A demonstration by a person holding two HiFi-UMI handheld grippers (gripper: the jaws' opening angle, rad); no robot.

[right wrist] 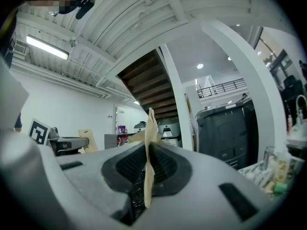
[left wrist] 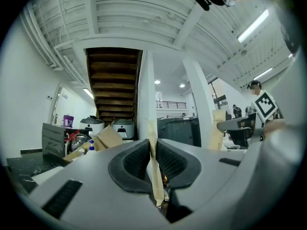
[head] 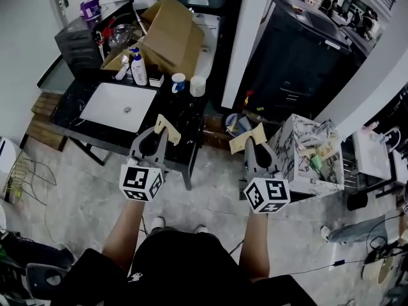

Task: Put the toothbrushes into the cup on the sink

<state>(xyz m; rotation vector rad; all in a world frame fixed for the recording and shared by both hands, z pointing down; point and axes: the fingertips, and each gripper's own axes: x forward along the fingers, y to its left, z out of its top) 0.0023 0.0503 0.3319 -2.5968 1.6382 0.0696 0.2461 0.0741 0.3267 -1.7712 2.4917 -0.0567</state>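
My left gripper (head: 160,132) is shut on a flat tan toothbrush (head: 167,129), held level just in front of the black counter (head: 70,101). In the left gripper view the toothbrush (left wrist: 152,147) stands edge-on, pinched between the dark pads (left wrist: 136,162). My right gripper (head: 254,143) is shut on a second tan toothbrush (head: 247,139), out over the floor to the right of the counter. That toothbrush (right wrist: 149,143) is clamped upright in the right gripper view. A white cup (head: 198,85) and a blue-and-white mug (head: 179,81) stand at the counter's far right, behind the white sink basin (head: 121,105).
An open cardboard box (head: 171,34) and a pump bottle (head: 138,67) sit behind the basin. A black drawer unit (head: 78,42) is at the far left. A large black cabinet (head: 309,50) and a patterned box (head: 306,155) stand to the right. Cables lie on the floor (head: 38,183).
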